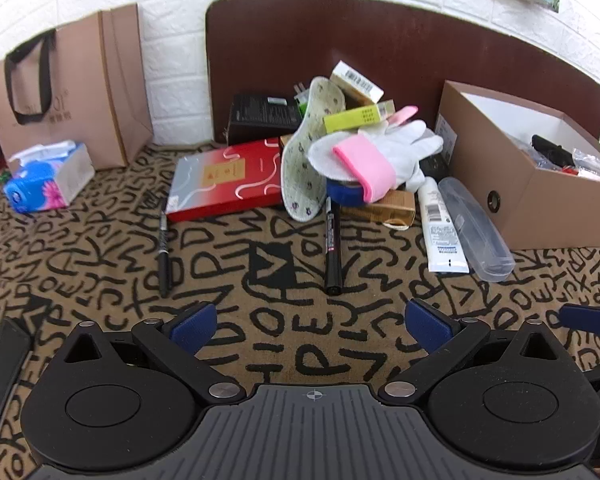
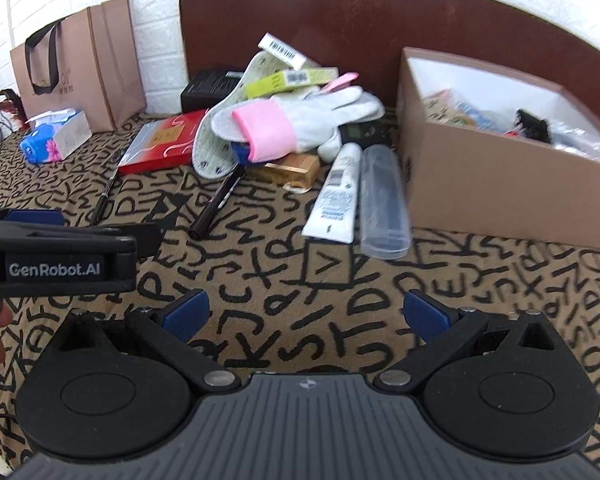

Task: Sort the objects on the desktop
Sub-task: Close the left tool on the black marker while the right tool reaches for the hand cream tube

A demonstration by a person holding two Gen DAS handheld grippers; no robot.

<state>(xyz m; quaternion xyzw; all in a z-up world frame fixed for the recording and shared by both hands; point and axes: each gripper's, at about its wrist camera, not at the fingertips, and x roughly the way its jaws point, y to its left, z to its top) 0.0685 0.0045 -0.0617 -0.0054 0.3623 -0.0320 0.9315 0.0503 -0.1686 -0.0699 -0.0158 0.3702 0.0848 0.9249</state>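
Observation:
A pile of desktop objects lies at the back of the table: a white glove with a pink cuff [image 1: 384, 152] [image 2: 300, 120], a patterned insole [image 1: 308, 152] [image 2: 216, 136], a red flat box [image 1: 224, 180] [image 2: 156, 144], a black marker [image 1: 333, 248] [image 2: 216, 204], a thin pen [image 1: 164, 248] [image 2: 106, 194], a white tube [image 1: 440, 228] [image 2: 336, 196] and a clear case [image 1: 476, 232] [image 2: 382, 204]. My left gripper [image 1: 312, 322] is open and empty, short of the marker. My right gripper [image 2: 306, 312] is open and empty, short of the tube.
An open brown cardboard box [image 1: 552, 208] [image 2: 492, 184] with several items stands at the right. A paper bag [image 1: 72, 88] [image 2: 80, 64] and a tissue pack [image 1: 48, 180] [image 2: 56, 140] stand at the back left. The left gripper's body [image 2: 56, 256] shows at the right wrist view's left edge.

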